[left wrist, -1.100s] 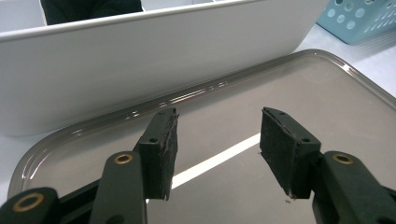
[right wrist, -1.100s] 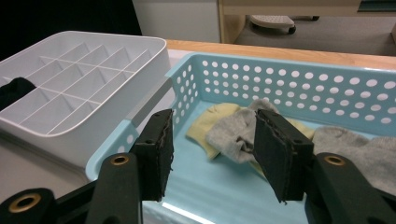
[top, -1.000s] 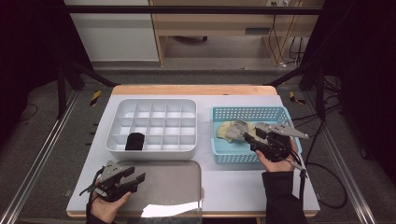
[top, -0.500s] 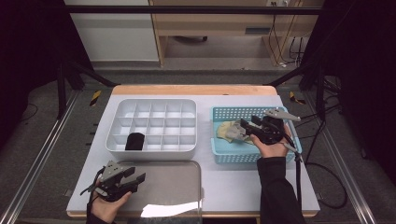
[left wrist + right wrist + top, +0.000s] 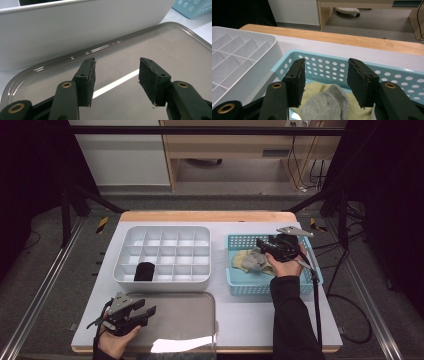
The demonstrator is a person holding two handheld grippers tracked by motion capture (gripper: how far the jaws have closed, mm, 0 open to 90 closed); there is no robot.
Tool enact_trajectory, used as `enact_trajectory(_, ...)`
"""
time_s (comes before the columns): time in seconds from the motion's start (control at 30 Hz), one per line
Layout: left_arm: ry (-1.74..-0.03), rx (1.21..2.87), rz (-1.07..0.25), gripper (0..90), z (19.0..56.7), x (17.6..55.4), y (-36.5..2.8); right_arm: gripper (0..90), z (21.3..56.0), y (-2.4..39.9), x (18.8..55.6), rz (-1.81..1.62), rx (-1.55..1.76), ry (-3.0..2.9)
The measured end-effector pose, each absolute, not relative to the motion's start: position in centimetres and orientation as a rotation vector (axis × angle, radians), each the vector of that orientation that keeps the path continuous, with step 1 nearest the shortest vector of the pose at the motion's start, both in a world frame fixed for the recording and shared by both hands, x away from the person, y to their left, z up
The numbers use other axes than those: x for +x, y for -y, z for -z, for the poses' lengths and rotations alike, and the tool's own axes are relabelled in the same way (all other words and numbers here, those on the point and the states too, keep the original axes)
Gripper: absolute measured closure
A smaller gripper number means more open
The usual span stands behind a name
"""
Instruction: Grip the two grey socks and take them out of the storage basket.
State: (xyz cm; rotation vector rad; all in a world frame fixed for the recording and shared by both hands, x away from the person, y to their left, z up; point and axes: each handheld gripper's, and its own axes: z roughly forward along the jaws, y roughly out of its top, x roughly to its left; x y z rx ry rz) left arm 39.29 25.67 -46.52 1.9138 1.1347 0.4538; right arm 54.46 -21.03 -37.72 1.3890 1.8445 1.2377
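A light blue perforated basket (image 5: 235, 282) on the right of the table holds a pale yellow sock (image 5: 241, 259) and a grey sock (image 5: 257, 260). My right gripper (image 5: 262, 245) hovers over the basket with its jaws pointing left. The jaws are open and nothing is between them. In the right gripper view the right gripper (image 5: 325, 80) stands just above the grey sock (image 5: 327, 105) and the yellow sock (image 5: 312, 87), facing the basket's far wall (image 5: 332, 65). My left gripper (image 5: 145, 314) rests open over a grey tray (image 5: 180, 320) at the front left.
A white divided organizer (image 5: 165, 282) stands left of the basket, with a black item (image 5: 145, 271) in a front compartment. In the left gripper view its white wall (image 5: 75, 30) rises behind the grey tray (image 5: 162, 45). A wooden strip (image 5: 200, 216) edges the table's far side.
My right gripper has moved away from the person and slightly left, over the basket toward its far side. The left gripper has stayed in place.
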Motion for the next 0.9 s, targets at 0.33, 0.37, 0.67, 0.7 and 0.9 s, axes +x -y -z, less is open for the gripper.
enact_trajectory(0.33,-1.130,1.921,-0.460,47.1,46.6,39.3,-25.6,49.2,39.6,21.1,56.4,-1.148,1.453,-1.871)
enact_trajectory(0.37,-1.129,1.922,-0.459,47.2,46.6,39.3,-25.6,49.2,39.8,21.1,56.5,-1.141,1.462,-1.871)
enact_trajectory(0.67,-1.126,1.922,-0.463,47.4,46.6,39.3,-25.7,48.7,41.7,20.9,57.4,-1.067,1.498,-1.893)
enact_trajectory(0.7,-1.127,1.923,-0.464,47.4,46.6,39.3,-25.7,48.8,42.0,21.0,57.5,-1.065,1.504,-1.895)
enact_trajectory(0.9,-1.131,1.924,-0.467,47.7,46.7,39.3,-25.7,48.4,42.9,21.1,57.8,-1.007,1.521,-1.920)
